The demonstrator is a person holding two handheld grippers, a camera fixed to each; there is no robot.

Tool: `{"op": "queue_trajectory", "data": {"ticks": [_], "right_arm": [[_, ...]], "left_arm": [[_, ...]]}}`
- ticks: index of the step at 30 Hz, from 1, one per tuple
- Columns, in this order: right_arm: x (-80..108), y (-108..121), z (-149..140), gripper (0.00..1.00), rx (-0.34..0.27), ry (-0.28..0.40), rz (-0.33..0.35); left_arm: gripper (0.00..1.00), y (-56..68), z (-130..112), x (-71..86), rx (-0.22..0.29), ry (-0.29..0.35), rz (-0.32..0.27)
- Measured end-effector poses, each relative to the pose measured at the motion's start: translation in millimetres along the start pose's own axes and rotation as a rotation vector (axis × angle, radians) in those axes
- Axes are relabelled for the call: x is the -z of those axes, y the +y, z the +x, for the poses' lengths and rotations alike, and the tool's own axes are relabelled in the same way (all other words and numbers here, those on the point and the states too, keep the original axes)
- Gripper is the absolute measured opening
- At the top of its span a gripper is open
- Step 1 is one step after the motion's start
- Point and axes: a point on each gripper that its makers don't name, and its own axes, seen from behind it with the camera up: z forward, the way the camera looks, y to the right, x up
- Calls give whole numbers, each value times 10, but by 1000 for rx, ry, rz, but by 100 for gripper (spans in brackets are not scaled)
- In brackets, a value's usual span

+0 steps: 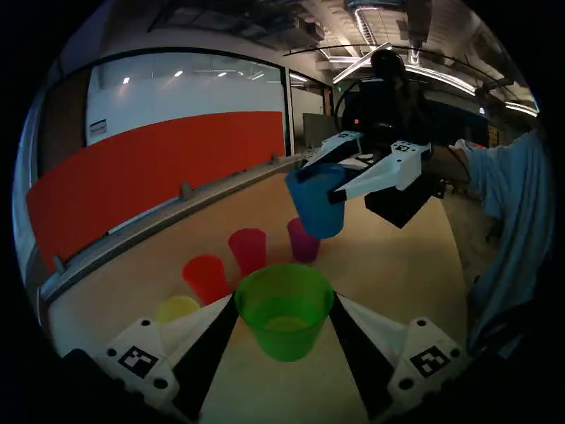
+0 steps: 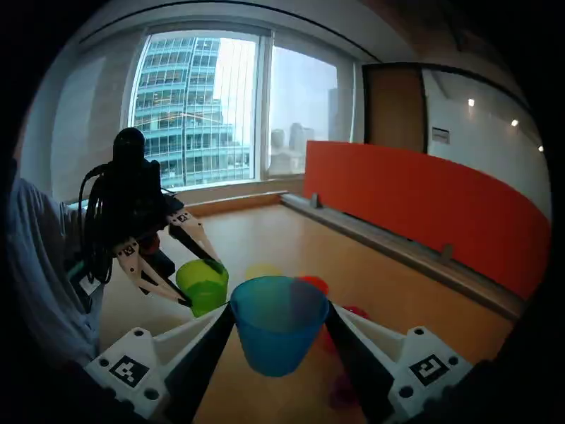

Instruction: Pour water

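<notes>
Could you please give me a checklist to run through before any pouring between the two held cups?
1. Left gripper shut on green cup: ok.
2. Right gripper shut on blue cup: ok.
3. Both held cups roughly upright: ok.
4. One held cup's rim over the other's mouth: not ok, they are held apart.
5. Water in either held cup: cannot tell.
6. Yellow cup, red cup, pink cup and purple cup clear of both grippers: ok.
</notes>
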Motion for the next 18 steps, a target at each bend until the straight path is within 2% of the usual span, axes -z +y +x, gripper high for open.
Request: {"op": "queue_trajectory", "data": {"ticks": [18], "right_arm": [[-114, -18, -492, 94, 28, -125, 26]], "left_arm": [[88, -8, -362, -133, 5, -105, -22]]}}
